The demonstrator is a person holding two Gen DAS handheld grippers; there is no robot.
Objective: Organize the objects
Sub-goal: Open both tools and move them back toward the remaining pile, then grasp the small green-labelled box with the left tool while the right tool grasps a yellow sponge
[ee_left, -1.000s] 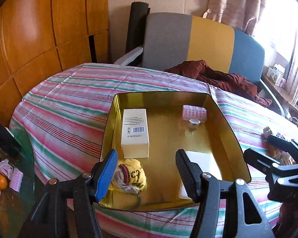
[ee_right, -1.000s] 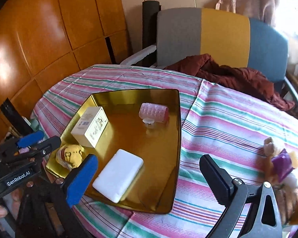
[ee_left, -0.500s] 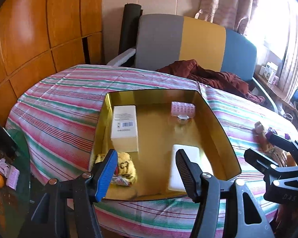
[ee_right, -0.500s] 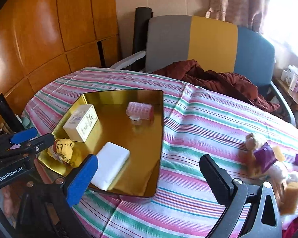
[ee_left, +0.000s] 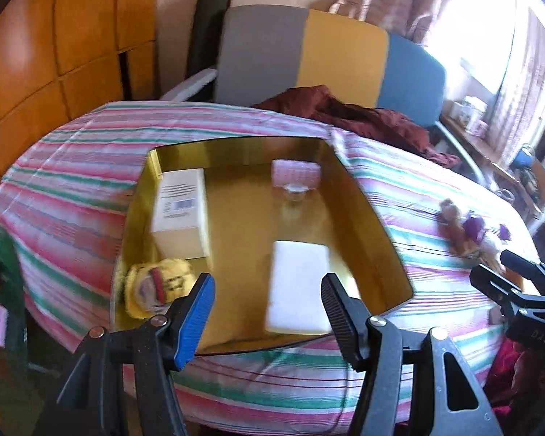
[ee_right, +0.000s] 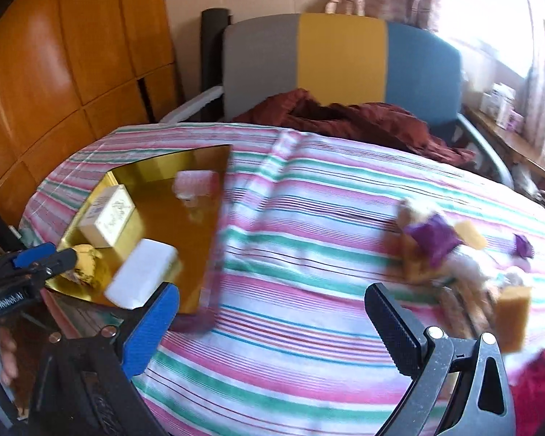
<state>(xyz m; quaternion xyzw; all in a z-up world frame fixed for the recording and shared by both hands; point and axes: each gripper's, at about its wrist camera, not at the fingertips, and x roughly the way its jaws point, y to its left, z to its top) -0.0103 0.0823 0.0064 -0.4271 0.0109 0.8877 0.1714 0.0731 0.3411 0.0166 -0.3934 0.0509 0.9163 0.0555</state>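
Observation:
A gold tray (ee_left: 363,203) (ee_right: 200,254) sits on the striped table and holds a white box (ee_left: 180,214) (ee_right: 109,216), a pink roller (ee_left: 296,170) (ee_right: 194,181), a flat white block (ee_left: 298,283) (ee_right: 141,272) and a yellow plush toy (ee_left: 156,285) (ee_right: 85,261). Over the tray's near edge my left gripper (ee_left: 267,309) hangs open and empty. My right gripper (ee_right: 270,323) is open over bare cloth. Right of it lie a plush doll in purple (ee_right: 436,247) (ee_left: 461,229) and a tan sponge block (ee_right: 514,316).
A grey, yellow and blue chair (ee_right: 338,61) with a dark red garment (ee_right: 345,116) stands behind the table. Wooden panels (ee_right: 54,72) line the left wall. A small purple piece (ee_right: 523,245) lies at the table's far right. A shelf (ee_right: 505,123) with small items stands by the window.
The right gripper has swung to the right, away from the tray and toward the doll and sponge. The left gripper has drawn back a little from the tray. Both stay open.

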